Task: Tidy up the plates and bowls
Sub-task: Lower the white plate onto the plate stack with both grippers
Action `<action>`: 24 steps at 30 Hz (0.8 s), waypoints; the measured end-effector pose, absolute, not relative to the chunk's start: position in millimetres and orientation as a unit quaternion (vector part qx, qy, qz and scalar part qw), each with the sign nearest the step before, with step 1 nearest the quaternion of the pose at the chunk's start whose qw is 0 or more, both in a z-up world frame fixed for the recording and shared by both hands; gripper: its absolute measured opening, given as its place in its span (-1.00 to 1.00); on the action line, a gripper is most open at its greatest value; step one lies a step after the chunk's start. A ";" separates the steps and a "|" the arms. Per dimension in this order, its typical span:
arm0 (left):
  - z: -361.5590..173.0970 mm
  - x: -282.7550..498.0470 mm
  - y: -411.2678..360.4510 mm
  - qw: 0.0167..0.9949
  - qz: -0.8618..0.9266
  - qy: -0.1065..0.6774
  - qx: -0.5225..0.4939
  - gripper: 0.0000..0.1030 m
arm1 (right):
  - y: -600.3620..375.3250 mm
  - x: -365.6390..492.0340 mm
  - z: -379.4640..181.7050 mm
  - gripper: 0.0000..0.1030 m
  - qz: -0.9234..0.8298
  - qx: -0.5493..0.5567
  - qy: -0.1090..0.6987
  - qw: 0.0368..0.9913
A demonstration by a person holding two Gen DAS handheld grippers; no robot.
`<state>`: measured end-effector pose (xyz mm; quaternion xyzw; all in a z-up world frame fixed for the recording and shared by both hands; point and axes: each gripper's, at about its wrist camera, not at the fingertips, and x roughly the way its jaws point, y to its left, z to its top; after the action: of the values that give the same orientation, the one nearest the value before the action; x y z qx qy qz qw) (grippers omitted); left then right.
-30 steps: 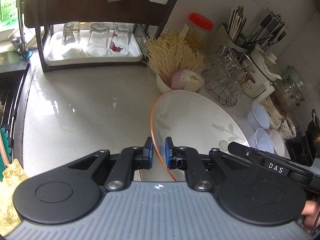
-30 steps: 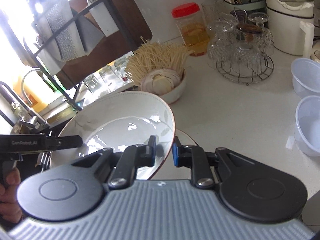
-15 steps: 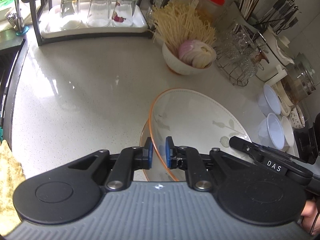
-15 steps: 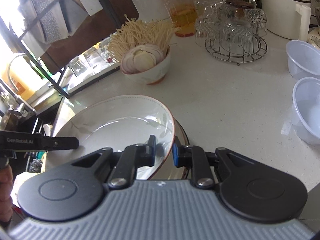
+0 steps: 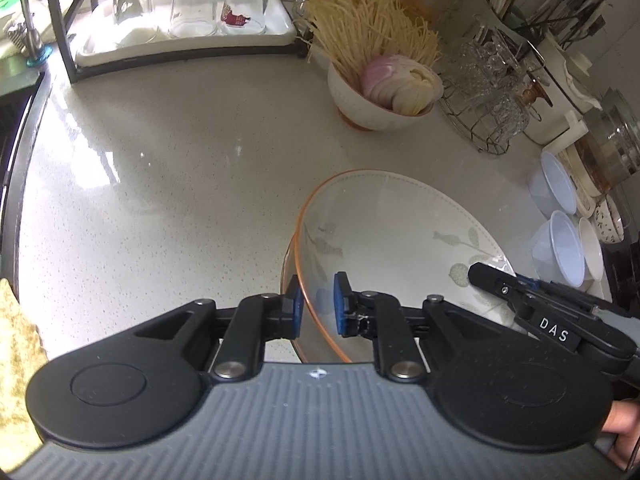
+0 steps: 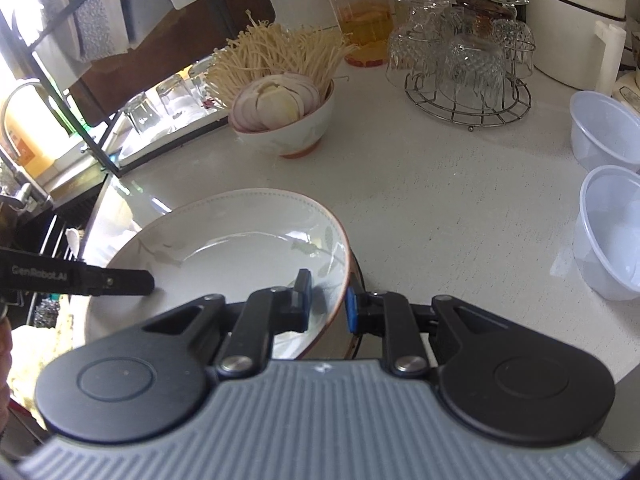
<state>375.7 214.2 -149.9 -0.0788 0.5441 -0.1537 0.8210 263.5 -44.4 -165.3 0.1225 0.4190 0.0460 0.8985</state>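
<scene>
I am working over a pale speckled stone countertop (image 5: 168, 168) in a kitchen, and the landmark is the wide leaf-patterned plate (image 5: 400, 224) with an orange rim, sitting low over the counter, apparently on a second dish whose edge peeks out beneath it. The plate spans between my two tools: the left gripper (image 5: 316, 310) straddles its near-left rim, and the right gripper (image 6: 328, 300) straddles the opposite rim. My left jaws are opening, with a gap showing between the pads and the rim that runs between them; my right jaws look pressed on the rim from inside and outside. I judge the coming move is a release, so both tools must draw back outward, away from the plate's centre.

Beyond the plate stands a ceramic bowl (image 5: 372, 100) of sliced onion and enoki mushrooms. Right of the plate sit clear plastic bowls (image 6: 608, 232). Farther back, a wire rack of cut-glass cups (image 6: 468, 68). Back left, upturned tumblers (image 5: 188, 4) on a white tray.
</scene>
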 end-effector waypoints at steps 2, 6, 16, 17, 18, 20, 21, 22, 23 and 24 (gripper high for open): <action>-152.1 378.2 214.2 0.818 -0.155 0.548 -0.081 -0.64 | -45.2 264.5 -166.1 -0.59 0.045 0.124 0.422 0.897; -155.4 381.5 215.5 0.812 -0.153 0.557 -0.084 -0.64 | -49.1 265.6 -170.4 -0.59 0.049 0.145 0.428 0.891; -154.8 387.8 211.2 0.798 -0.158 0.577 -0.076 -0.63 | -51.9 266.5 -171.1 -0.58 0.054 0.160 0.441 0.881; -155.0 387.6 211.7 0.796 -0.159 0.579 -0.078 -0.63 | -52.1 265.9 -170.6 -0.58 0.053 0.160 0.442 0.881; -155.8 387.0 212.9 0.793 -0.160 0.583 -0.083 -0.63 | -52.1 265.2 -170.1 -0.58 0.052 0.161 0.443 0.881; -156.5 385.5 215.7 0.787 -0.163 0.588 -0.092 -0.60 | -51.8 265.2 -168.8 -0.58 0.051 0.159 0.446 0.879; -156.3 384.3 216.7 0.786 -0.164 0.588 -0.094 -0.60 | -51.4 265.3 -168.5 -0.58 0.050 0.158 0.447 0.879; -156.0 383.4 217.3 0.785 -0.164 0.589 -0.095 -0.60 | -51.4 265.2 -168.2 -0.58 0.048 0.158 0.447 0.879; -155.3 382.9 217.4 0.784 -0.164 0.591 -0.095 -0.60 | -51.3 264.9 -167.9 -0.58 0.047 0.157 0.448 0.879; -154.2 382.2 217.7 0.784 -0.165 0.592 -0.093 -0.60 | -51.1 264.7 -167.3 -0.58 0.046 0.156 0.449 0.878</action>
<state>382.2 217.7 -154.2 -0.0928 0.5919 -0.1645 0.7836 264.7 -51.1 -167.3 0.1561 0.4492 0.0461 0.8785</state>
